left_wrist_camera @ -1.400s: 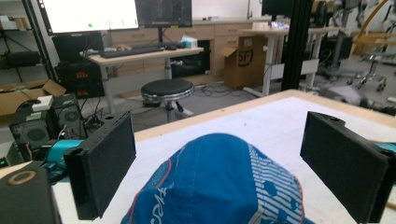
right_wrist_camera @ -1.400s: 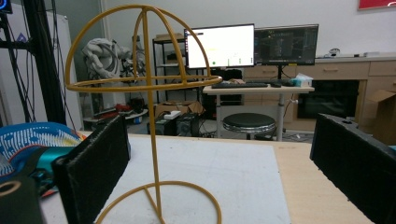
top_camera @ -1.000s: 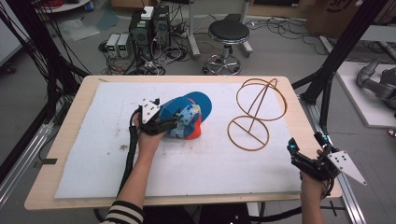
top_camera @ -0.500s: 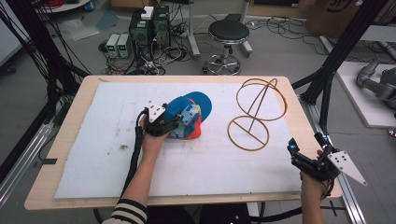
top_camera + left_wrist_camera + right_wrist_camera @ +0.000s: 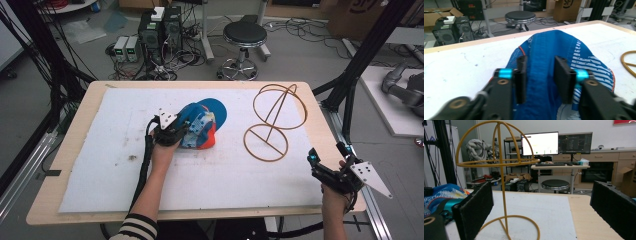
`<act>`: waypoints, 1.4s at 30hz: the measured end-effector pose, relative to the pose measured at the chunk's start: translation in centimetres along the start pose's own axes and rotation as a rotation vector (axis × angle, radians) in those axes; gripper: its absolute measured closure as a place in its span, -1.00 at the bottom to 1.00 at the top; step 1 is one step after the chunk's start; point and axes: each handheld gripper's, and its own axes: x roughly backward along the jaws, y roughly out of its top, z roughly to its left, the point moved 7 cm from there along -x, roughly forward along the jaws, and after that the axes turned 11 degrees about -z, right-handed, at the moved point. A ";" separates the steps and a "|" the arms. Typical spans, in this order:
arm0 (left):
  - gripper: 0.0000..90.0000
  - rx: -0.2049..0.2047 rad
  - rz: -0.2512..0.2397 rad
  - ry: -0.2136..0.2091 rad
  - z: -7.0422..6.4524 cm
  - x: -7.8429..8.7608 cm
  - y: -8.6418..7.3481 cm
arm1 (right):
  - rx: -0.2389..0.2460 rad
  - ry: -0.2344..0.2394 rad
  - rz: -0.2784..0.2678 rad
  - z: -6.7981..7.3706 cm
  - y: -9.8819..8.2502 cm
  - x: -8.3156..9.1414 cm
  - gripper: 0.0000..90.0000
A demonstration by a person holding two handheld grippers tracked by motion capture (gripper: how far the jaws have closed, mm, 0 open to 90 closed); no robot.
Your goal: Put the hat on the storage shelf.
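A blue cap (image 5: 206, 111) with an orange-red underside lies near the middle of the white mat (image 5: 100, 165). My left gripper (image 5: 184, 131) is at the cap's left side. In the left gripper view its jaws have just been closing, and the pads (image 5: 521, 75) now squeeze a ridge of the blue cap (image 5: 549, 50) between them. My left gripper (image 5: 540, 77) points along the cap's crown. A yellow wire hat stand (image 5: 272, 120) stands upright to the right of the cap. My right gripper (image 5: 327, 152) rests at the table's front right edge, open and empty, facing the hat stand (image 5: 501, 182) and the cap (image 5: 446, 192).
The wooden table's edge (image 5: 320, 100) runs close behind the stand. Black frame posts (image 5: 350, 85) rise at the table's right. A stool (image 5: 245, 35) and electronics boxes (image 5: 160, 30) sit on the floor beyond the far edge.
The left gripper's jaws have closed in on the cap's fabric, and the hand has edged slightly toward the cap. The right gripper and the stand have not moved.
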 end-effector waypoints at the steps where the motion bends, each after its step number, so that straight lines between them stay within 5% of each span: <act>1: 0.63 0.000 0.003 -0.004 0.1 0.1 0.0 | 0.001 0.000 0.000 0.0 0.0 0.0 -0.90; 4: 0.87 0.006 -0.002 -0.013 0.0 0.1 0.1 | 0.000 0.000 0.000 0.0 0.0 0.0 -0.90; 10: 0.94 0.033 -0.021 -0.033 -0.4 0.2 0.5 | 0.002 0.000 0.000 0.0 0.0 0.0 -0.90; 28: 0.95 0.196 -0.244 -0.079 -1.5 1.7 5.4 | -0.002 0.000 0.001 0.0 0.0 0.0 -0.90; 42: 0.95 0.179 -0.354 -0.104 -2.7 2.5 10.4 | 0.000 0.002 -0.001 0.0 0.1 0.0 -0.90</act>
